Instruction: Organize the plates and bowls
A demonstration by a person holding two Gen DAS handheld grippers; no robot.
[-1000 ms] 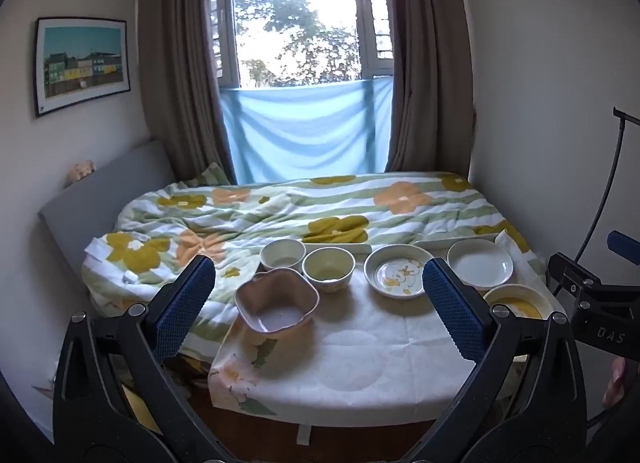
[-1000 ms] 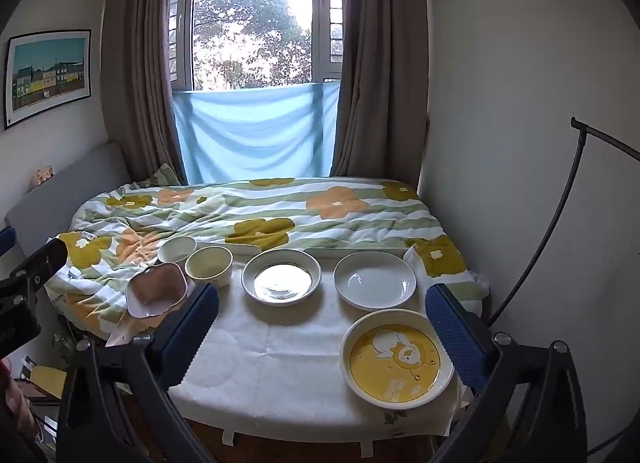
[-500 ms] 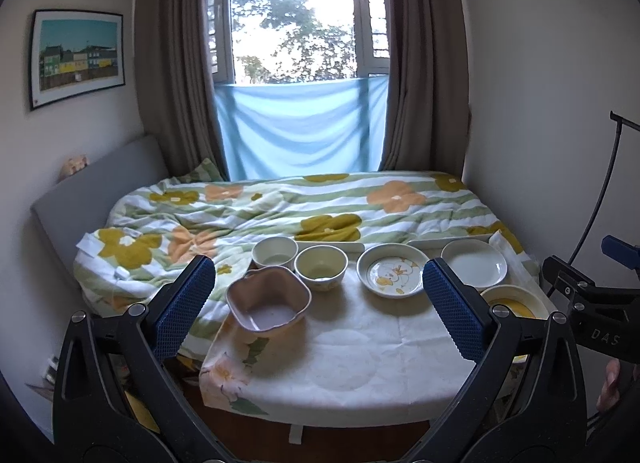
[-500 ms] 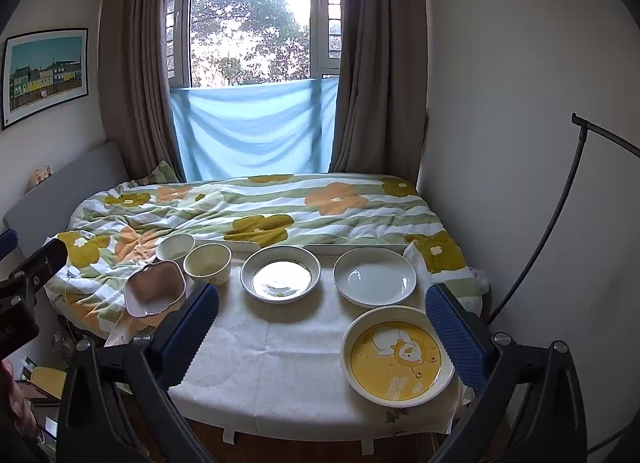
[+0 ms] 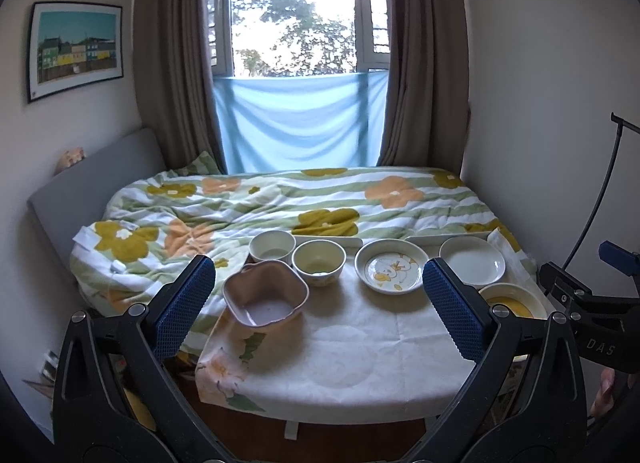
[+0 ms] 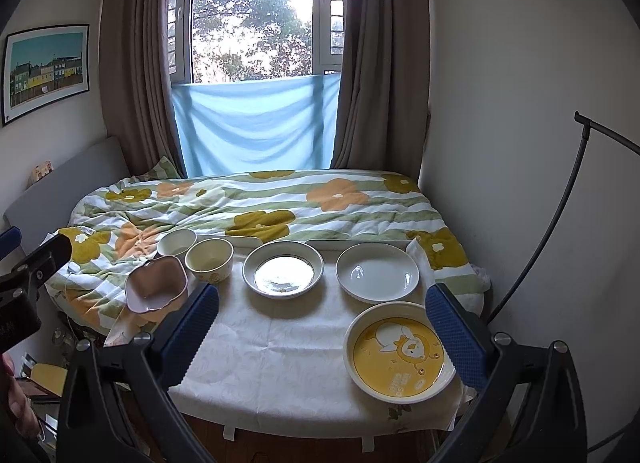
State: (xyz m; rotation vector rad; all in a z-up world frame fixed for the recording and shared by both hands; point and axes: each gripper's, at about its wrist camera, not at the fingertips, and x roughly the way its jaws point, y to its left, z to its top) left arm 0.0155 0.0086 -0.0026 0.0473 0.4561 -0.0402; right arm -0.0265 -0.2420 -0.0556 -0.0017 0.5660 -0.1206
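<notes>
Blue ribbed pads line both sets of jaws. The left gripper (image 5: pixel 318 303) stands wide apart and empty, held back from the near edge of the counter (image 5: pixel 344 359); the right gripper (image 6: pixel 322 329) is likewise spread wide, holding nothing, above the near edge.

Nothing is grasped; judged from the layout, sorting has not begun. Three bowls cluster at the left end: the pink lobed bowl (image 5: pixel 265 295) nearest, overhanging the left edge of the cloth, the cream bowl (image 5: pixel 319 263) just beside it, and the white bowl (image 5: pixel 272 247) behind, close to the bed quilt (image 5: pixel 280 203). Three plates occupy the right: the duck plate (image 5: pixel 394 272) at mid-rear, the white plate (image 6: pixel 378 272) beside it, and the yellow plate (image 6: pixel 401 352) at the near right corner. This grouping probably favours nesting the bowls with the left side and stacking the plates with the right.

Open room lies at the centre and near-left of the cloth. Risks: the pink bowl's overhang, the yellow plate near the right edge, and the wall close on the right.
</notes>
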